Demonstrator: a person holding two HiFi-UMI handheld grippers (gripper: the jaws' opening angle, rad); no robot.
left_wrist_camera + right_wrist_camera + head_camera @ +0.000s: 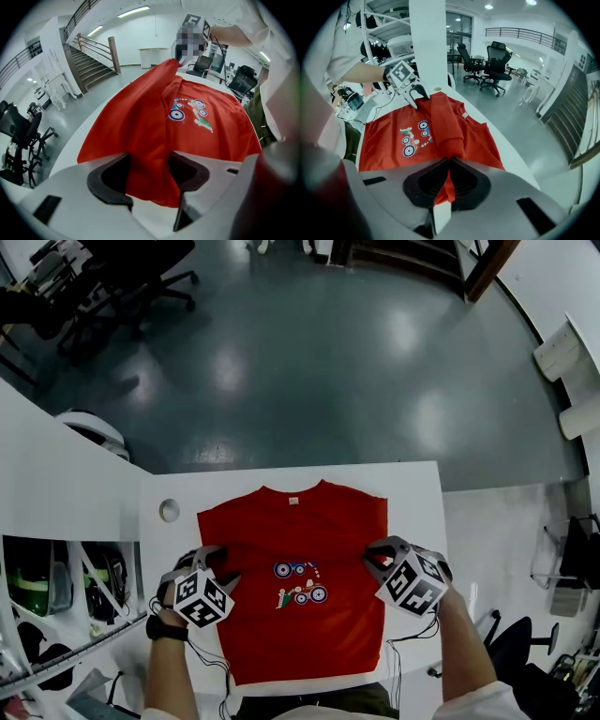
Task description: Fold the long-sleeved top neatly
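Observation:
A red long-sleeved top [305,634] with a small tractor print lies flat on the white table [412,493], collar at the far side and sleeves folded in over the body. At the top's left edge my left gripper [223,568] has a thick fold of red cloth [150,154] filling the space between its pads, and the cloth rises from there in a ridge. My right gripper [375,561] is at the right edge, shut on a thin pinch of red fabric [449,180]. A ribbed sleeve cuff [450,140] lies just beyond its jaws. From the right gripper view, the left gripper [416,101] lifts the cloth.
A small round disc [169,510] sits on the table beyond the top's left shoulder. White partition and shelving [56,493] stand to the left. Black cables [401,667] hang at the near right edge. Office chairs [494,61] stand on the grey floor past the table.

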